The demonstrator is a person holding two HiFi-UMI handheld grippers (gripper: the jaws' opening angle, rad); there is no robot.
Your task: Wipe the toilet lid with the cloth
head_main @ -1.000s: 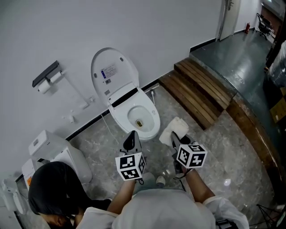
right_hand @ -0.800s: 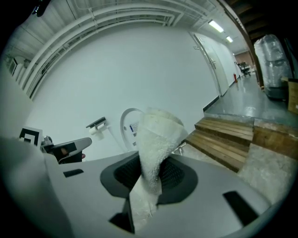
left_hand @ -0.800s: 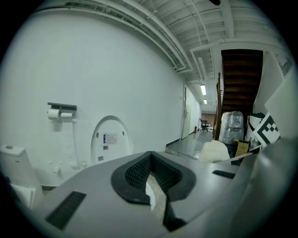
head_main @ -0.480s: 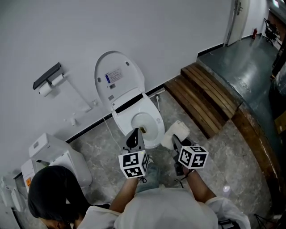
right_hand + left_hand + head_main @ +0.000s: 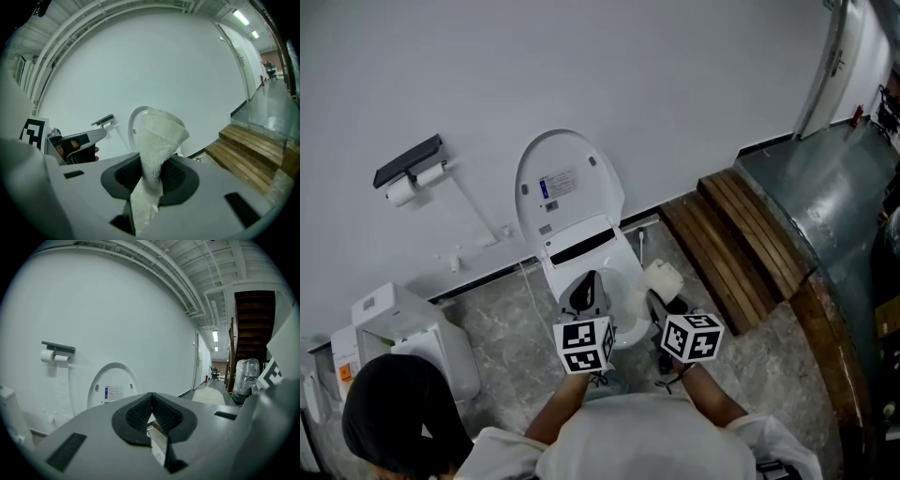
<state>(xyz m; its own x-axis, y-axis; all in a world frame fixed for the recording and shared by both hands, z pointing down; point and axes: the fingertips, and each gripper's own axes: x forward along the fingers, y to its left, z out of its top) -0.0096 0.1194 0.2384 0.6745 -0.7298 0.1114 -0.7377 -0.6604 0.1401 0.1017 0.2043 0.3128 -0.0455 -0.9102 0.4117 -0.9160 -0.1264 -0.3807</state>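
The white toilet lid point(image 5: 570, 187) stands raised against the wall, with a blue-and-white label on its inner face, above the open bowl point(image 5: 623, 298). My left gripper point(image 5: 585, 292) is over the bowl's front, shut with nothing between its pads. In the left gripper view the lid point(image 5: 112, 387) rises just beyond the left gripper point(image 5: 151, 405). My right gripper point(image 5: 658, 302) hovers at the bowl's right side, shut on a white cloth point(image 5: 664, 278). In the right gripper view the cloth point(image 5: 157, 140) stands up from the right gripper point(image 5: 151, 180) and hides most of the lid point(image 5: 134, 123).
A toilet paper holder point(image 5: 412, 169) hangs on the wall to the left. Wooden steps point(image 5: 750, 244) lie to the right, a grey raised floor point(image 5: 834, 187) beyond them. A white unit point(image 5: 403, 328) stands at the left. A second person's dark-haired head point(image 5: 394, 422) shows at the lower left.
Both grippers have moved forward toward the toilet; the left one now sits over the bowl. The cloth came along in the right gripper. Both stayed shut.
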